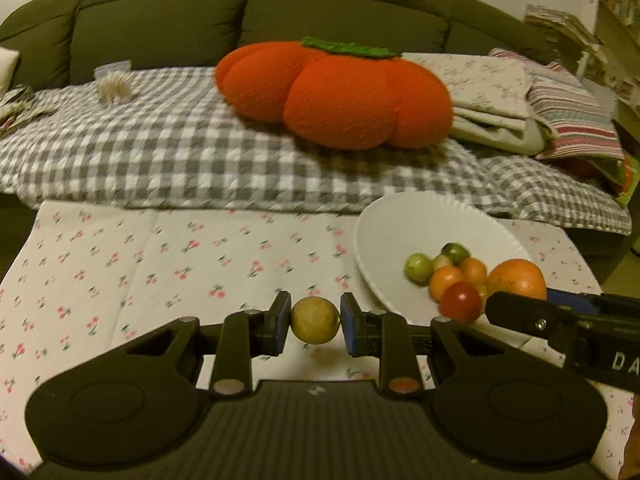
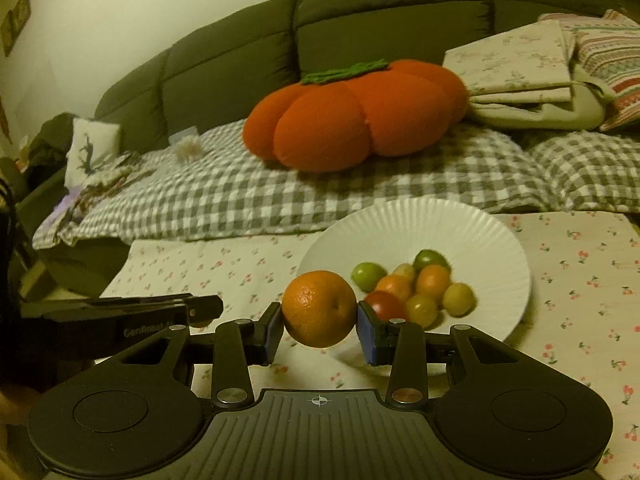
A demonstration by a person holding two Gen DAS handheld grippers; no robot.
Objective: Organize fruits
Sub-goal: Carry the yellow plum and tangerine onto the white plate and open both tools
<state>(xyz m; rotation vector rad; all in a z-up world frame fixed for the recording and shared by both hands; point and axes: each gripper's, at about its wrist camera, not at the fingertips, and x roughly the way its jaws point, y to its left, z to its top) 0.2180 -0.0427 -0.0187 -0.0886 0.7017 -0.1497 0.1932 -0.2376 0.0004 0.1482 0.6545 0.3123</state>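
My left claw [image 1: 315, 325] pinches a yellow fruit [image 1: 315, 320], my right claw [image 2: 319, 326] grips the orange [image 2: 319, 307] beside the plate [image 2: 480, 232].

The surface [image 1: 160, 260] wears a white cloth printed with small red cherries. The plate [image 2: 460, 232] is white and ribbed. On it lie green, orange, yellow and red small fruits [image 2: 416, 288]. The pumpkin cushion [image 1: 336, 96] at upper centre is orange with a green top, on a grey-and-white checked blanket [image 1: 160, 152] before a dark olive sofa [image 1: 160, 12].

plate [image 1: 376, 248] near rim hidden behind right gripper [image 1: 520, 312] — fruits blurred
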